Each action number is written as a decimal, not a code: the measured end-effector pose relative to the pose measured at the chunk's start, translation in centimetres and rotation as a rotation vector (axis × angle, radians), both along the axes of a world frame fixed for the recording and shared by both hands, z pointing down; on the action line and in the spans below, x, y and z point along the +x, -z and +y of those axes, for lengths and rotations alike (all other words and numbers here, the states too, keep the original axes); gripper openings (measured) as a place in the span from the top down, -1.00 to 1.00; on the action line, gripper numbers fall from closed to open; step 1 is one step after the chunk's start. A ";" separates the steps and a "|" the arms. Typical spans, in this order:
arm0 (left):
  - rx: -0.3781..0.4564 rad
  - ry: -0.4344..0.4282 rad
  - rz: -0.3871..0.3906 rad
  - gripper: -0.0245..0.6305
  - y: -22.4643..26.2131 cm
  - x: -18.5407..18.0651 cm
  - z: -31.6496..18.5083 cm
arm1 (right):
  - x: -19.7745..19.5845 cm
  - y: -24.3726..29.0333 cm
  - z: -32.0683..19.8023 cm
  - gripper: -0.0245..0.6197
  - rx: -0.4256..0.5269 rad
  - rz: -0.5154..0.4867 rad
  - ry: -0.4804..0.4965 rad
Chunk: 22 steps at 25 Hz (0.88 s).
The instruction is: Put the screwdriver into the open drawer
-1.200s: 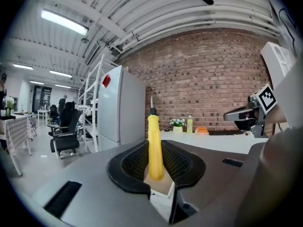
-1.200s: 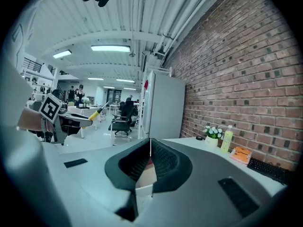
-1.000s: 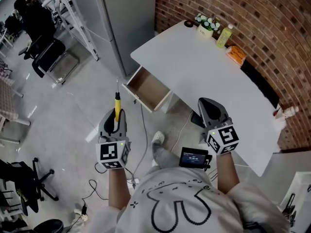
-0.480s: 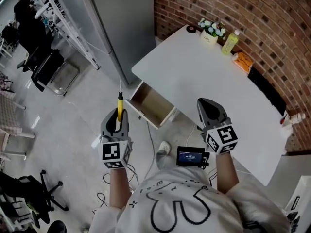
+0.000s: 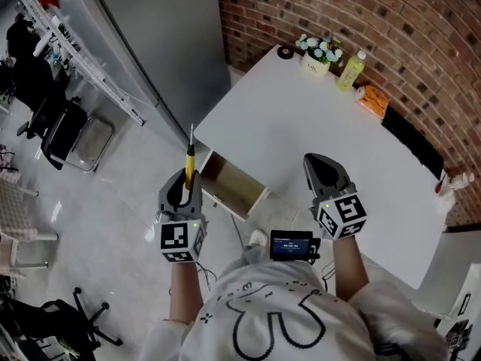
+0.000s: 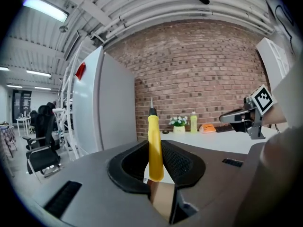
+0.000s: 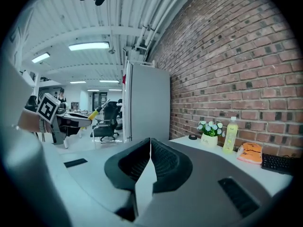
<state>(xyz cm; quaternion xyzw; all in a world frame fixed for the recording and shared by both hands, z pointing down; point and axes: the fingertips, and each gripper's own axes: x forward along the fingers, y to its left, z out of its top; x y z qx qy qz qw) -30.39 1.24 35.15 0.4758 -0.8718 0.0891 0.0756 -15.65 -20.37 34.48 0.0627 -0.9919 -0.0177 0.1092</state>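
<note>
- The left hand-held gripper [image 5: 186, 179] is clamped on the screwdriver [image 5: 189, 160]; its pads press the lower part of the yellow handle from both sides.
- In the left gripper view the screwdriver [image 6: 154, 145] stands upright between the jaws; the handle's butt sits low in the gap, and the black collar and thin metal shaft rise clear above the pads.
- In the head view the shaft runs out past the jaw tips, pointing to the far side.
- The drawer [image 5: 229, 186] is pulled out from under the white worktop [image 5: 301, 119], wooden inside showing; it lies just right of the left hand-held gripper.
- The screwdriver is over the floor [image 5: 113, 201], left of the drawer's edge and not inside it.
- The right hand-held gripper [image 5: 311, 161] is over the worktop's near edge, right of the drawer; its jaws are together with nothing between them.
- A bottle [image 5: 348, 71] and flowers [image 5: 317, 50] stand at the worktop's far end by the brick wall [image 5: 391, 21].
</note>
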 end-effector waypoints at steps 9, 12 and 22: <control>-0.012 -0.128 0.011 0.67 -0.5 -0.8 -4.6 | 2.2 0.0 -2.4 0.86 -0.032 -0.022 -0.133; -0.005 -0.189 0.002 0.67 -0.4 -1.2 -6.5 | 3.8 0.1 -3.3 0.86 -0.029 -0.035 -0.213; 0.009 -0.444 -0.004 0.67 -1.0 -0.5 -11.7 | 8.4 0.0 -3.2 0.86 -0.025 -0.048 -0.473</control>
